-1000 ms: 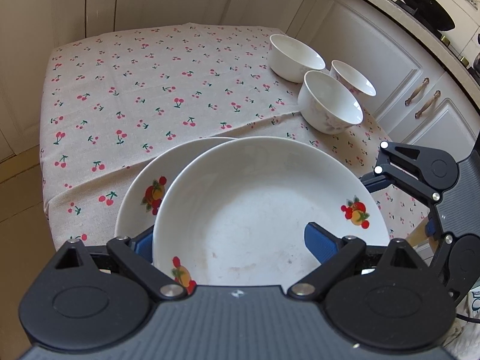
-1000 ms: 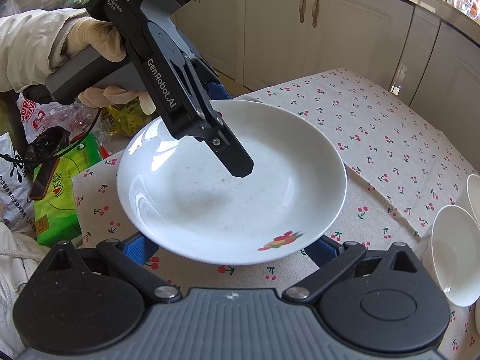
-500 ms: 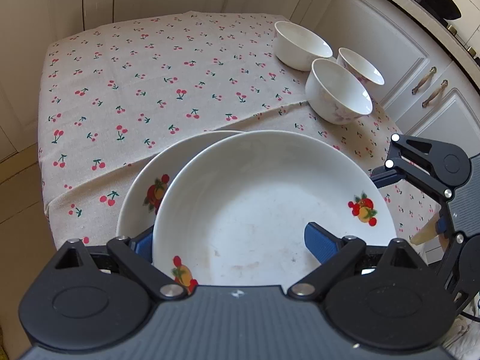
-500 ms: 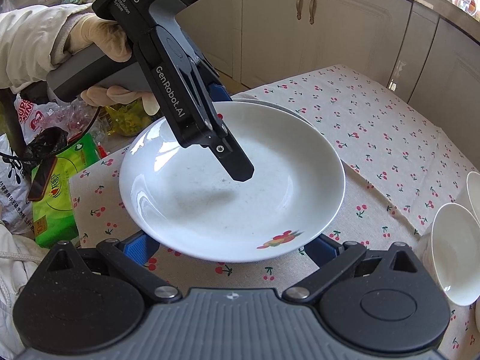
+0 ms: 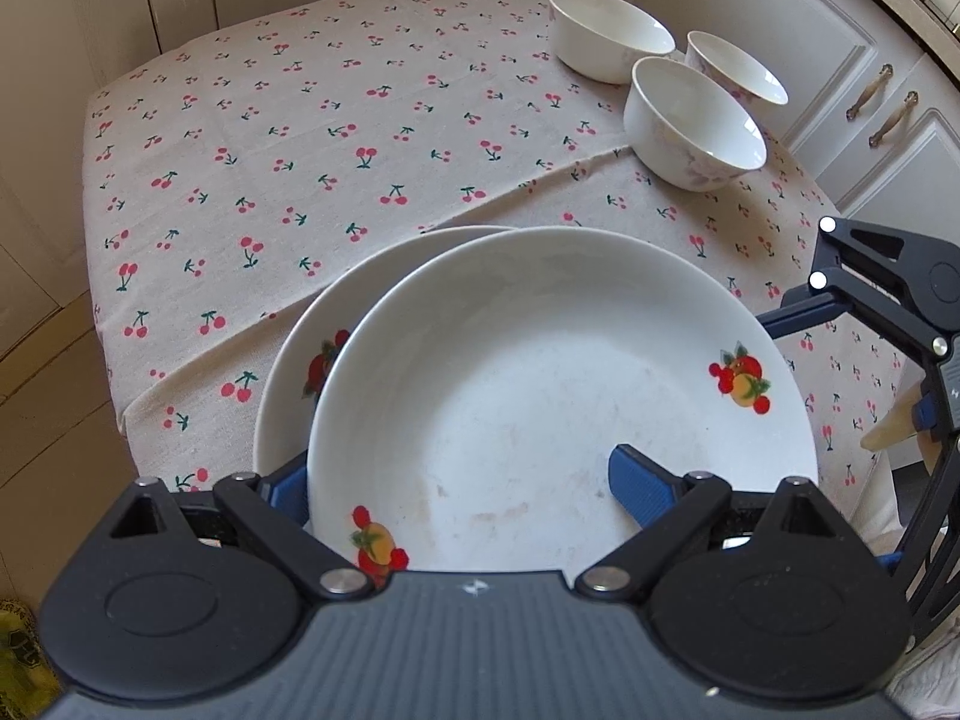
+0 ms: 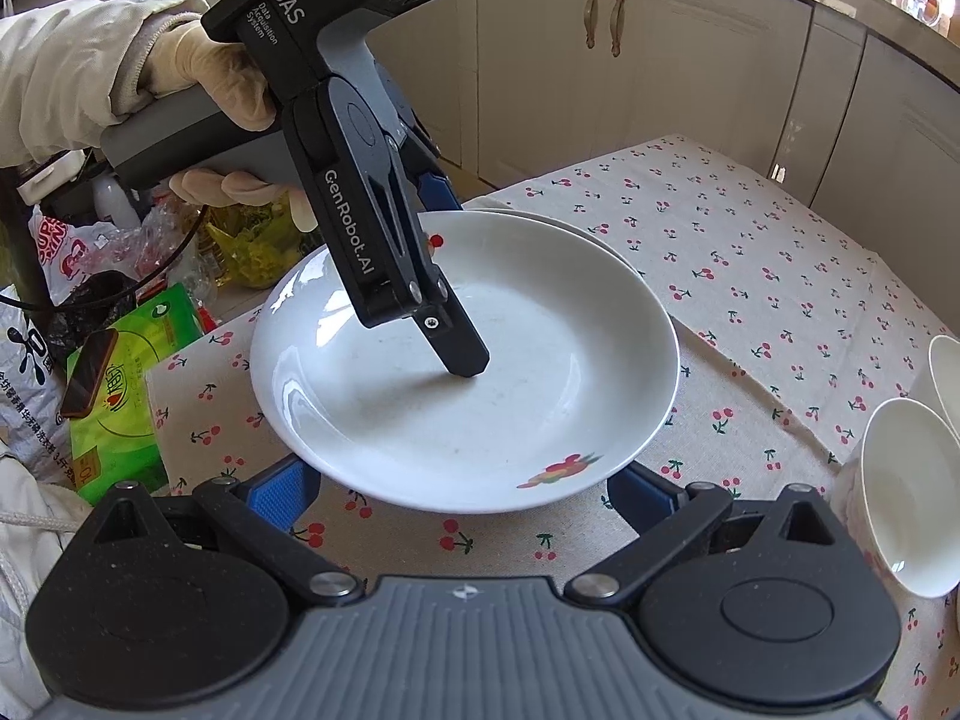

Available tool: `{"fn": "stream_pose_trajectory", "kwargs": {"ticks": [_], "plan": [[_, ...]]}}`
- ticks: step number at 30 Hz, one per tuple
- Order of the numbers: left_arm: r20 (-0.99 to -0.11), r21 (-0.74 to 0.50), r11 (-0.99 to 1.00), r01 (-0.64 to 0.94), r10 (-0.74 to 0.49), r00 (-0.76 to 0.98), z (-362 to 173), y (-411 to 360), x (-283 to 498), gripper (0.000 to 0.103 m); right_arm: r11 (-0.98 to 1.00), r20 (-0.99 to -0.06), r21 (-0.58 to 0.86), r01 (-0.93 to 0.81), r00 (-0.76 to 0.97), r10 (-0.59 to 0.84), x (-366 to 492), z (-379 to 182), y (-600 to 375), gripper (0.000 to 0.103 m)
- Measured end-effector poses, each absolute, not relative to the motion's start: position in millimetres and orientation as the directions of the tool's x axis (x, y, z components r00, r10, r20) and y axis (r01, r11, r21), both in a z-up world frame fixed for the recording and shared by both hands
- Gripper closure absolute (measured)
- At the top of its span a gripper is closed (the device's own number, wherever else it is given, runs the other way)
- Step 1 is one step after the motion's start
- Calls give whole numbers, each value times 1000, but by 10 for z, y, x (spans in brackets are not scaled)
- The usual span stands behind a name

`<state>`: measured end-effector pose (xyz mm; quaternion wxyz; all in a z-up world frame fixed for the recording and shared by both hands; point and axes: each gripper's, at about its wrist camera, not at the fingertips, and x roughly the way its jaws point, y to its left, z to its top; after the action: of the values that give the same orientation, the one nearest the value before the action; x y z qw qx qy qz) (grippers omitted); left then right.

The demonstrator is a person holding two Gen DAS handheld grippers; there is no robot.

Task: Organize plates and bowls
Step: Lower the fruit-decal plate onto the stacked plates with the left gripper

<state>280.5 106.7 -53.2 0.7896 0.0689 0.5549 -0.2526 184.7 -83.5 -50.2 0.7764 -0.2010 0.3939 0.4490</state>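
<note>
A white deep plate with fruit prints (image 5: 558, 372) is held over a second plate (image 5: 300, 360) lying on the cherry-print table. My left gripper (image 5: 462, 480) is shut on the upper plate's near rim, one blue finger (image 5: 636, 483) inside the dish and one beneath. The right wrist view shows the same plate (image 6: 540, 360), the left gripper (image 6: 444, 324) clamped on its far rim, and the lower plate's edge (image 6: 540, 219) behind. My right gripper (image 6: 462, 489) is open, its blue fingers (image 6: 276, 492) spread just under the plate's near rim, not gripping it.
Three white bowls (image 5: 696, 120) stand close together at the table's far right; two show in the right wrist view (image 6: 912, 492). White cabinets (image 6: 600, 60) surround the table. Bags and a green package (image 6: 120, 396) crowd the floor beside the plates' corner.
The held plate has moved down and further over the lower plate. The right gripper stays open under its rim.
</note>
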Motion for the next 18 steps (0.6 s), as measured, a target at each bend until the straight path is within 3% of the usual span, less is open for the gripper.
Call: {"fn": "stream_pose_trajectory", "kwargs": {"ticks": [18], "plan": [[-902,-198,881,430,-336,272,-383,1266,2651,6,513,-802,39,-858,280,528,1877,-556,-752,0]]}}
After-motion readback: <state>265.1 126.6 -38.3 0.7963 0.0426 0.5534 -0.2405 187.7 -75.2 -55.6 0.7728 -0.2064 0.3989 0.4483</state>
